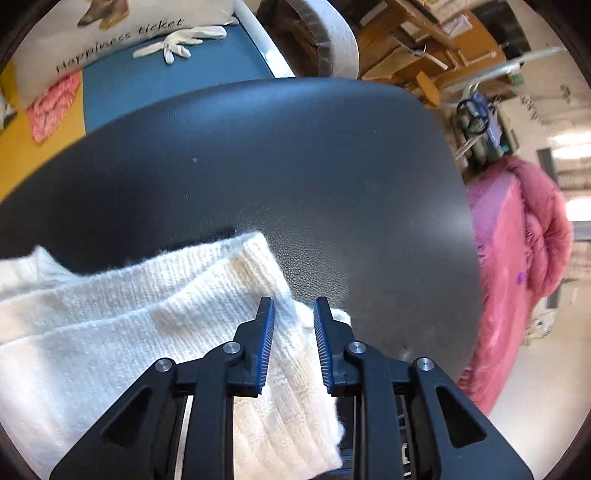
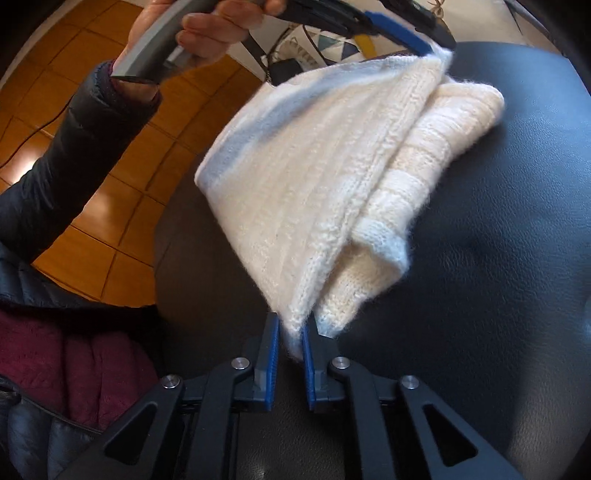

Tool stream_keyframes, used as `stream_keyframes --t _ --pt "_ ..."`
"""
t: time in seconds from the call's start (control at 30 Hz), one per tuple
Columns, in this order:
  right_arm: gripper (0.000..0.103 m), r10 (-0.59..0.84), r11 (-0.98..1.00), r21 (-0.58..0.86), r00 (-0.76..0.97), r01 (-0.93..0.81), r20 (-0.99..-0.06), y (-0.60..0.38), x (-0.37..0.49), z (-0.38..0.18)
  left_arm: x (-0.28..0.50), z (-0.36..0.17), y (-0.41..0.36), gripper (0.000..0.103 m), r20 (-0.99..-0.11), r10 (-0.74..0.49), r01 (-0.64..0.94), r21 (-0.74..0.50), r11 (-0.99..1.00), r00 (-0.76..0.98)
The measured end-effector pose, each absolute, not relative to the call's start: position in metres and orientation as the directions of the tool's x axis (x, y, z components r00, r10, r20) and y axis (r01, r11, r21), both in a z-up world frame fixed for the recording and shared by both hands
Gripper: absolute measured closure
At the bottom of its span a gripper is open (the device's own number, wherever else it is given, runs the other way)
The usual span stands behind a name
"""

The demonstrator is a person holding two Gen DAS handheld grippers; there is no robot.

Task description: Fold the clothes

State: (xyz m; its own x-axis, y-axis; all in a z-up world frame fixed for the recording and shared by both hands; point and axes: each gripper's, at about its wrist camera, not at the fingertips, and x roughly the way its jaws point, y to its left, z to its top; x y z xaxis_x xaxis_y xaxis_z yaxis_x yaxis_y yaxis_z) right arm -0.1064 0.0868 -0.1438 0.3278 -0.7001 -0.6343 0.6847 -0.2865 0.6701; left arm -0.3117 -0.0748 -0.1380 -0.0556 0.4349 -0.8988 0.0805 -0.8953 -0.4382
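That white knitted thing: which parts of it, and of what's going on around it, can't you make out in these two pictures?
- White knit garment: kind unclear; folded on itself, and the left wrist view cuts it off at the left edge.
- Left gripper: jaws apart over the knit; the right wrist view shows only blurred blue fingers at the corner.
- Black padded surface: what it belongs to; edges cropped.

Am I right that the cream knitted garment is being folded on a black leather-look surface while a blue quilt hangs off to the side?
Nearly: the quilt is pink, not blue, as the left wrist view shows. The cream knitted garment and the black leather-look surface are as you say.
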Motion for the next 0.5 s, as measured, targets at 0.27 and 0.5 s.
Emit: stream_keyframes --t 0.27,0.5 --pt "0.080 -0.748 -0.367 0.679 0.232 0.636 -0.622 0.119 -0.130 -0.118 -0.248 -0.097 -0.150 0.079 -0.856 0.461 0.095 -0.492 -0.865 -0.236" --pt "0.076 -0.834 -0.425 0.734 0.088 0.529 -0.545 0.116 -0.170 -0.114 -0.159 -0.115 -0.191 0.079 -0.832 0.462 0.135 -0.519 -0.844 -0.307"
